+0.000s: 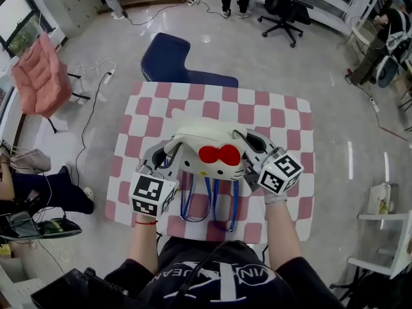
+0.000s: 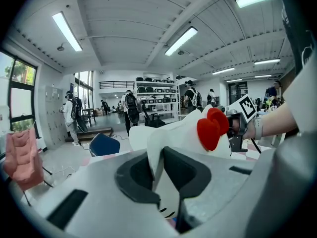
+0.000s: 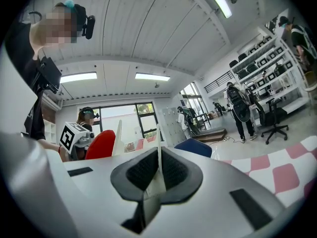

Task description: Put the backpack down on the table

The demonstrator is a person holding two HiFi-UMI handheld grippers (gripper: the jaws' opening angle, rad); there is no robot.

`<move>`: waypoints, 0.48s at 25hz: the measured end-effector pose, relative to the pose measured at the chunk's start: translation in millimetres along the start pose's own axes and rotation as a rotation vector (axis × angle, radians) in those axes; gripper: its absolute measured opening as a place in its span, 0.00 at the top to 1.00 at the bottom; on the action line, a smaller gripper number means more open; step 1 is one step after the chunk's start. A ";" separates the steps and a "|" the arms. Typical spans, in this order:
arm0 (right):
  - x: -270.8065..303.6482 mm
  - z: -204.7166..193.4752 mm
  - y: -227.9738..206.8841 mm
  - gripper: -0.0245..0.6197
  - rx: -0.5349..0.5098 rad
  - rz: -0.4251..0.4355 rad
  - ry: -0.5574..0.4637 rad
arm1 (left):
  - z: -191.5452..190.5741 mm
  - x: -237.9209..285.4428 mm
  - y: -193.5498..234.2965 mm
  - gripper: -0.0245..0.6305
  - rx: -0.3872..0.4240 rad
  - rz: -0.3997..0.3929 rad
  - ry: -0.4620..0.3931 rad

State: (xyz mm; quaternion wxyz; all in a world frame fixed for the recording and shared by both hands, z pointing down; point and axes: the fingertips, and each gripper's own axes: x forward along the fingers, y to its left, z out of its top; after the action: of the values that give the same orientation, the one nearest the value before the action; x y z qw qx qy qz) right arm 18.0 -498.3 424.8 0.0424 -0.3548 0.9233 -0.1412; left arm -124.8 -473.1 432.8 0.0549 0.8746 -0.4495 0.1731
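Note:
A white cat-face backpack (image 1: 207, 148) with a red bow (image 1: 219, 154) hangs above the pink-and-white checked table (image 1: 283, 118), its blue straps (image 1: 209, 203) dangling toward me. My left gripper (image 1: 166, 161) is shut on the backpack's left edge, where white fabric (image 2: 154, 158) runs between the dark pads. On the other side, my right gripper (image 1: 252, 154) is shut on the right edge, with a thin white fabric fold (image 3: 159, 168) pinched between its pads. The red bow (image 2: 212, 127) and the other gripper's marker cube (image 2: 244, 107) show in the left gripper view.
A dark blue chair (image 1: 174, 62) stands at the table's far edge. A pink chair (image 1: 40, 74) sits at the left, a black office chair (image 1: 284, 11) at the far right. Cables lie on the floor. People stand by shelves (image 2: 157, 99) in the background.

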 end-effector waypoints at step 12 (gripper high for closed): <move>37.1 0.1 -23.6 0.95 -0.007 0.014 -0.031 | 2.2 24.7 33.1 0.90 0.011 0.023 -0.014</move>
State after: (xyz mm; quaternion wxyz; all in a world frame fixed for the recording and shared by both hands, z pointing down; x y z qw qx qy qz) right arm 5.6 -539.8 432.4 0.0563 -0.3507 0.9254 -0.1321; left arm -137.7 -512.1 437.5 0.0450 0.8709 -0.4590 0.1699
